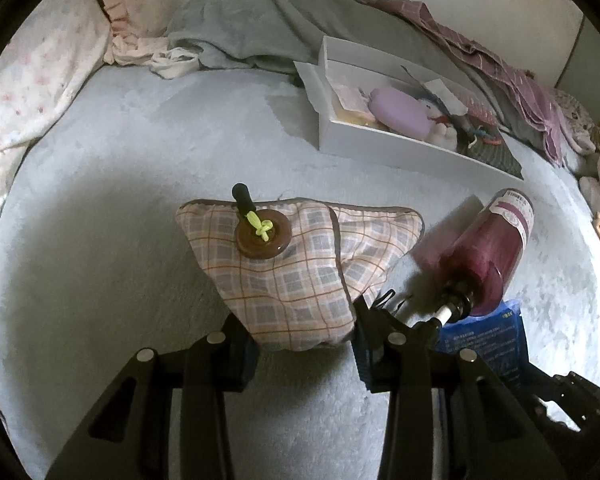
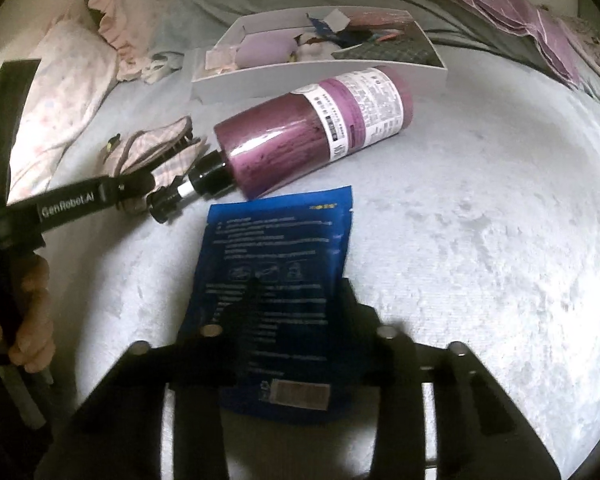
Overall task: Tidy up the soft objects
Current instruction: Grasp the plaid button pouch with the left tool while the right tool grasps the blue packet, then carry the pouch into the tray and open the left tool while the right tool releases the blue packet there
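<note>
A plaid fabric pouch (image 1: 300,264) with a brown round cap and a black stopper lies on the pale blue bed cover. My left gripper (image 1: 304,344) is shut on the pouch's near corner, one finger on each side. The pouch (image 2: 156,148) also shows in the right wrist view, beside the left gripper's arm. A flat blue packet (image 2: 276,248) lies right in front of my right gripper (image 2: 300,292). That gripper's blurred fingers (image 2: 350,300) are closed in on the packet's lower half, with the left finger lying over its face.
A purple pump bottle (image 2: 312,132) lies on its side between pouch and packet. Behind it stands a white open box (image 2: 300,76) holding a lilac soft thing and small items. Pillows and crumpled blankets (image 1: 252,20) line the far edge. A hand (image 2: 32,312) holds the left gripper.
</note>
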`<action>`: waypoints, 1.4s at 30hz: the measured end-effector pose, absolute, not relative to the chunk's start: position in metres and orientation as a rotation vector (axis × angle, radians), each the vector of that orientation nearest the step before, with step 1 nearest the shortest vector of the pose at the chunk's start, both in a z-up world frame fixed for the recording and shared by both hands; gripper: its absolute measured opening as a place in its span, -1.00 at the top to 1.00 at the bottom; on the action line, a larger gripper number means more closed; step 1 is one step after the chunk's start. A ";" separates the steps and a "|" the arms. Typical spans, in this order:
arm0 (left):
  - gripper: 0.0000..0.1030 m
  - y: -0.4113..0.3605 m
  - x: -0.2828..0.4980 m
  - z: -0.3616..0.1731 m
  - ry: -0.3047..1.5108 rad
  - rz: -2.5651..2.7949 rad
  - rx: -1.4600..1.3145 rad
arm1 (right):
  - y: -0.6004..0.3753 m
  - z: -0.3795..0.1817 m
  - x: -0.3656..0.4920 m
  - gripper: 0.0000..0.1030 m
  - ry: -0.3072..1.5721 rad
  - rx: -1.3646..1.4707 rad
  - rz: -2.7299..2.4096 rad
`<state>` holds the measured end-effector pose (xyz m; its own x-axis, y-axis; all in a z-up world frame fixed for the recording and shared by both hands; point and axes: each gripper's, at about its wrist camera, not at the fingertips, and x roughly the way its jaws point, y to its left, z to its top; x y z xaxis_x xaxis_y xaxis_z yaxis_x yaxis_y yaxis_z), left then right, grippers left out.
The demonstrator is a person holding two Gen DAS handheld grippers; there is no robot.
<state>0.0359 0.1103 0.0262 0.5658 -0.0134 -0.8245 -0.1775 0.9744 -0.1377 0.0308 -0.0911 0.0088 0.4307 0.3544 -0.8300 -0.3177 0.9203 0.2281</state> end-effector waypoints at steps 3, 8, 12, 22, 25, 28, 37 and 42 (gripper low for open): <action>0.27 0.108 0.036 0.028 0.967 0.097 -0.201 | -0.096 0.013 0.031 0.81 1.035 0.083 0.456; 0.27 0.104 0.034 0.031 0.956 0.095 -0.184 | -0.101 0.029 0.031 0.91 0.987 0.128 0.519; 0.27 0.106 0.034 0.036 0.951 0.095 -0.192 | -0.103 0.044 0.028 0.93 0.949 0.132 0.544; 0.27 0.104 0.035 0.060 0.927 0.082 -0.182 | -0.120 0.078 0.035 0.95 0.899 0.204 0.590; 0.27 0.101 0.040 0.071 0.924 0.072 -0.184 | -0.128 0.089 0.045 0.95 0.883 0.242 0.566; 0.27 0.096 0.048 0.086 0.914 0.037 -0.201 | -0.137 0.105 0.055 0.95 0.862 0.288 0.555; 0.27 0.067 0.093 0.129 0.889 -0.048 -0.237 | -0.150 0.136 0.095 0.95 0.832 0.382 0.530; 0.27 0.044 0.134 0.142 0.876 -0.115 -0.259 | -0.154 0.142 0.144 0.95 0.843 0.510 0.498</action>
